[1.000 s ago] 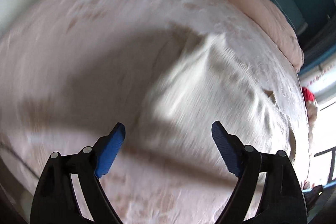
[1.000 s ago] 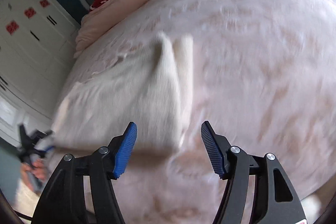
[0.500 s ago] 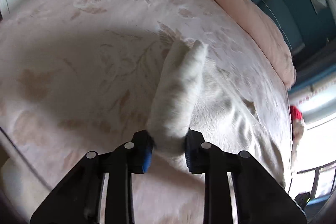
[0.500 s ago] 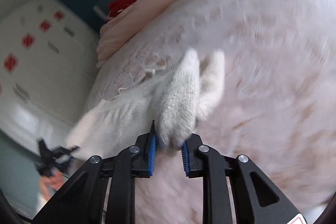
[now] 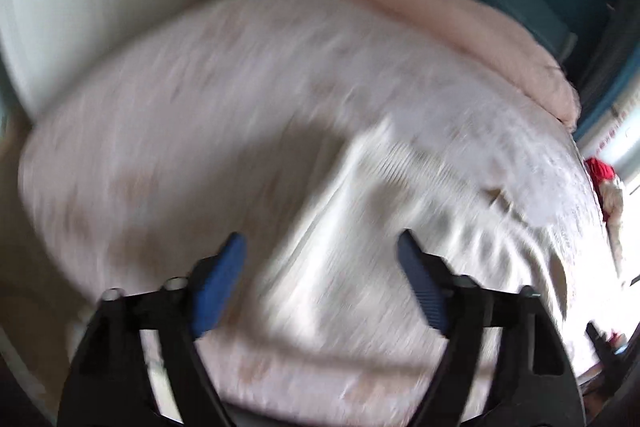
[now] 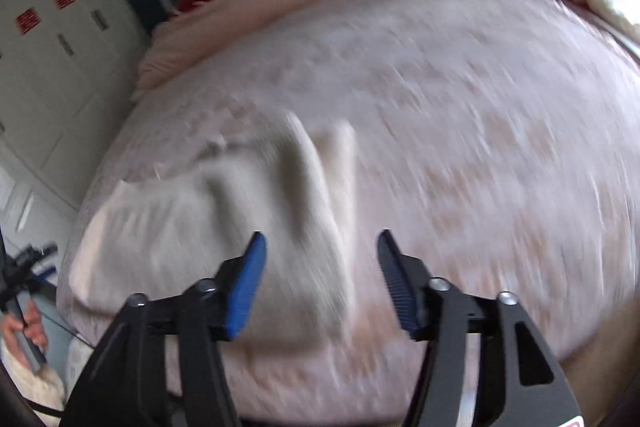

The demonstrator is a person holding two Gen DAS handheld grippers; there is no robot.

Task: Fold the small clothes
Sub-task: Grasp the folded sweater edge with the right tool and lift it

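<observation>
Since half a second ago both grippers have let go of the white garment (image 6: 224, 227); the left gripper (image 5: 320, 283) and right gripper (image 6: 320, 275) are opening wide, empty. It lies mid-frame on the bed (image 6: 480, 147), fold released; next probably a regrasp.

Left claw (image 5: 320, 277) jaws opening, empty, right claw (image 6: 320, 277) likewise

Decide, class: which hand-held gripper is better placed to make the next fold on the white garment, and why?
Probably the right hand-held gripper: its opening jaws, nothing between them, frame the white garment's raised fold. The left hand-held gripper, also opening, faces flat cloth.
</observation>
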